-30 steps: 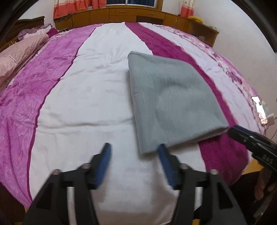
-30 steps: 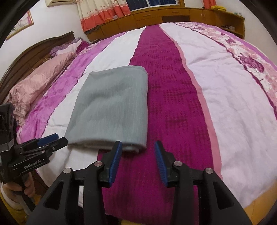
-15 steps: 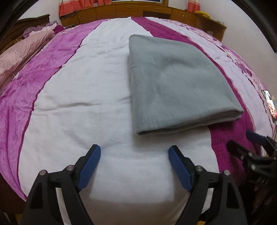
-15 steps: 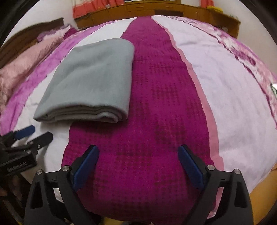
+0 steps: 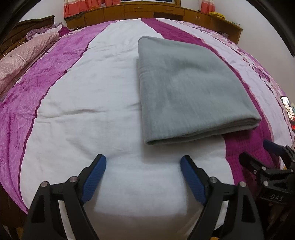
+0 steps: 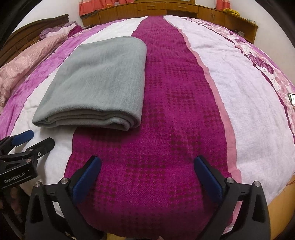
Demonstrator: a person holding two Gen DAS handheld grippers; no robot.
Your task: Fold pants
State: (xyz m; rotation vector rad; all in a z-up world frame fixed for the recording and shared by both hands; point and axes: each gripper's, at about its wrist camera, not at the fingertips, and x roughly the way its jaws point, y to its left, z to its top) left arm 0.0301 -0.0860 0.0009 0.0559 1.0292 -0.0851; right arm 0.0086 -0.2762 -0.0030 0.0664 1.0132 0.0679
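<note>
Pants (image 5: 186,88), folded grey, at one o'clock on bedspread (image 5: 88,114); left gripper (image 5: 143,167) and right gripper (image 6: 147,167) wide, just opened, seemingly empty.

A home bedroom: a bed (image 5: 77,103) in striped purple bedding; wooden cabinets (image 6: 166,9); probably curtains (image 5: 84,5).

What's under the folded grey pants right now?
The folded grey pants lie on the bedspread, straddling its white and magenta stripes. Whether anything else lies beneath is hidden; nothing pokes out.
</note>
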